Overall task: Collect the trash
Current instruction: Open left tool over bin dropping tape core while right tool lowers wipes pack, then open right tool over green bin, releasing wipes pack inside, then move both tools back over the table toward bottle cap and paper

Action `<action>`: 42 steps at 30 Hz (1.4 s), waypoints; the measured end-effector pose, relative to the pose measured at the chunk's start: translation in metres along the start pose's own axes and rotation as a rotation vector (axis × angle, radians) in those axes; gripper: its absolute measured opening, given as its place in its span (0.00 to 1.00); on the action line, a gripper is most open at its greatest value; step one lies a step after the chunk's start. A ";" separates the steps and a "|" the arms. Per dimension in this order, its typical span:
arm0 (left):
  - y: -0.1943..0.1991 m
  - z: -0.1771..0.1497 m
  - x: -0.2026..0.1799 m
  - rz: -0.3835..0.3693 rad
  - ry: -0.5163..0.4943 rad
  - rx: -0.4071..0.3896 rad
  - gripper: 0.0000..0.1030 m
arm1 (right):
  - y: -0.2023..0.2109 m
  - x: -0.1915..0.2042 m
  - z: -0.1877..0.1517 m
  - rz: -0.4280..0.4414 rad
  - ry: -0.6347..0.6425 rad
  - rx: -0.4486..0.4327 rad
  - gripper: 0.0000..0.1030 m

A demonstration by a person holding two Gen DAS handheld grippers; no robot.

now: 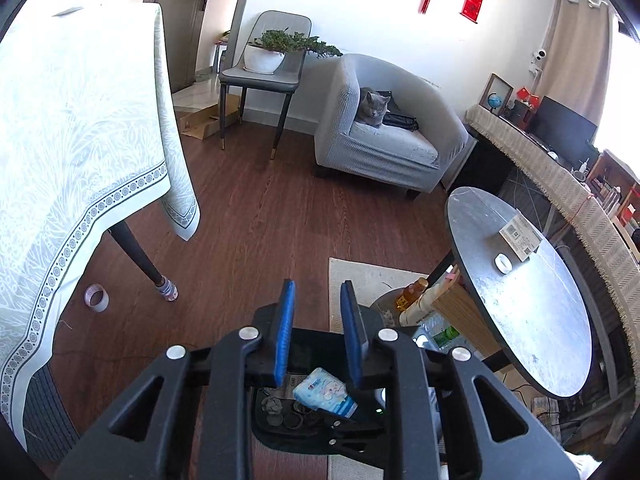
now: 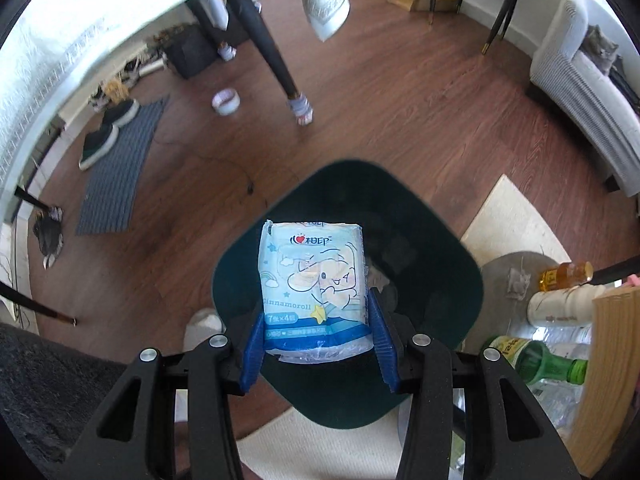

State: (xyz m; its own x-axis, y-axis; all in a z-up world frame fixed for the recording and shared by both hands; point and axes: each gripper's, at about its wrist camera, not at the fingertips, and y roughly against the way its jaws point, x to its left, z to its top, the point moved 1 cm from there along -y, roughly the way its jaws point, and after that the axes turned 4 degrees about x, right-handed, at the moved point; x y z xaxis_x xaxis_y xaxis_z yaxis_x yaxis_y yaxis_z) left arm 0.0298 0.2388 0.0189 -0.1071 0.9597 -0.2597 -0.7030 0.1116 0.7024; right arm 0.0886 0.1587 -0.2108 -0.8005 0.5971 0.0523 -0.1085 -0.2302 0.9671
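I am holding the tissue pack (image 2: 314,288) in my right tongs (image 2: 318,344) over the dark bin (image 2: 440,280), needing only to let go, while my left tongs (image 1: 318,332) are hanging part-open and empty

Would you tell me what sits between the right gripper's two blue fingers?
In the right wrist view, the right gripper holds a light-blue tissue pack between its fingers, above the dark bin.

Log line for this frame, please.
right claw: holds tissue pack over bin | left claw: empty | drop pending
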 end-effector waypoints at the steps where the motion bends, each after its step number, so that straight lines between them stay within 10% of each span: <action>1: 0.001 0.001 -0.001 -0.002 -0.002 -0.002 0.23 | -0.003 0.001 -0.001 -0.011 0.005 0.008 0.49; 9: 0.009 0.006 -0.008 -0.019 -0.017 -0.034 0.23 | -0.006 -0.005 -0.005 -0.018 -0.011 0.021 0.56; 27: 0.033 0.021 -0.055 -0.041 -0.059 -0.135 0.23 | 0.138 -0.045 -0.015 -0.002 -0.071 -0.388 0.41; 42: -0.009 0.020 -0.135 -0.110 -0.171 -0.070 0.29 | 0.208 -0.138 -0.080 -0.123 -0.236 -0.514 0.39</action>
State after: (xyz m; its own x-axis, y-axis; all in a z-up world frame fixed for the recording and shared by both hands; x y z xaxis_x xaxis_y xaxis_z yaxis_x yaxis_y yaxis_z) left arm 0.0652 0.1134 0.0609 0.0897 0.9733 -0.2115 -0.7514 0.2055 0.6270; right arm 0.1296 -0.0328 -0.0363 -0.6173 0.7845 0.0581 -0.5121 -0.4568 0.7273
